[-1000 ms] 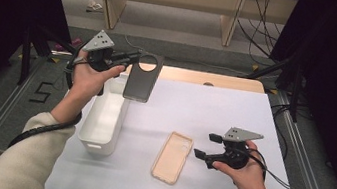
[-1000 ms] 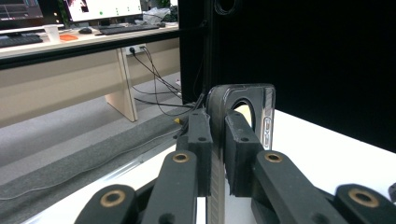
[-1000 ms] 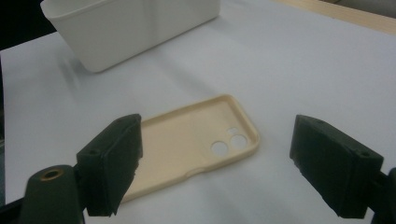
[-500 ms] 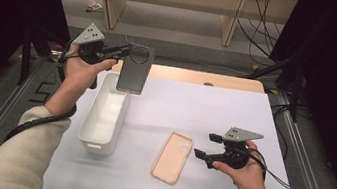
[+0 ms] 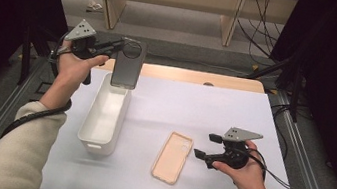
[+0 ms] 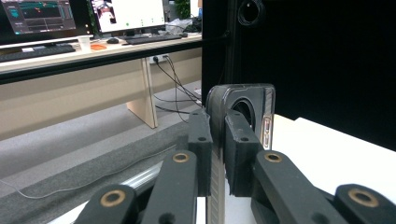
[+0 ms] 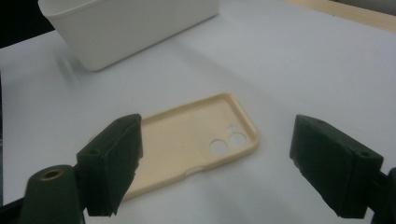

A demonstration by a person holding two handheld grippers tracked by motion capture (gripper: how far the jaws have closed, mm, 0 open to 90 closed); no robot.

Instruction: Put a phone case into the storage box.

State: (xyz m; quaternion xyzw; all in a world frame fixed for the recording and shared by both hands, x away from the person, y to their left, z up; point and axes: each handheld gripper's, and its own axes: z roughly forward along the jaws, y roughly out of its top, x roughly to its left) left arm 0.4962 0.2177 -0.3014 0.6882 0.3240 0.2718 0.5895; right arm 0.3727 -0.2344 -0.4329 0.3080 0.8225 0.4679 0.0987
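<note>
My left gripper (image 5: 121, 45) is raised above the far end of a white bin (image 5: 102, 115), shut on the top edge of a dark phone case (image 5: 128, 64) that hangs upright over the bin. In the left gripper view both pads pinch that dark case (image 6: 245, 100) at the gripper (image 6: 217, 140). A beige phone case (image 5: 173, 157) lies open side up on the white table. Just to the right of it, low over the table, my right gripper (image 5: 204, 145) stands open. In the right gripper view the beige case (image 7: 187, 140) lies ahead of the wide-open gripper (image 7: 217, 154).
The white bin (image 7: 126, 23) stands to the left of the beige case. A wooden strip (image 5: 194, 76) runs along the table's far edge, and metal rails (image 5: 300, 144) line both sides. White table surface (image 5: 204, 110) lies between bin and right hand.
My left hand has carried the dark case to the left and a little farther back, from over the table to above the bin's far end. The right gripper and beige case have not moved.
</note>
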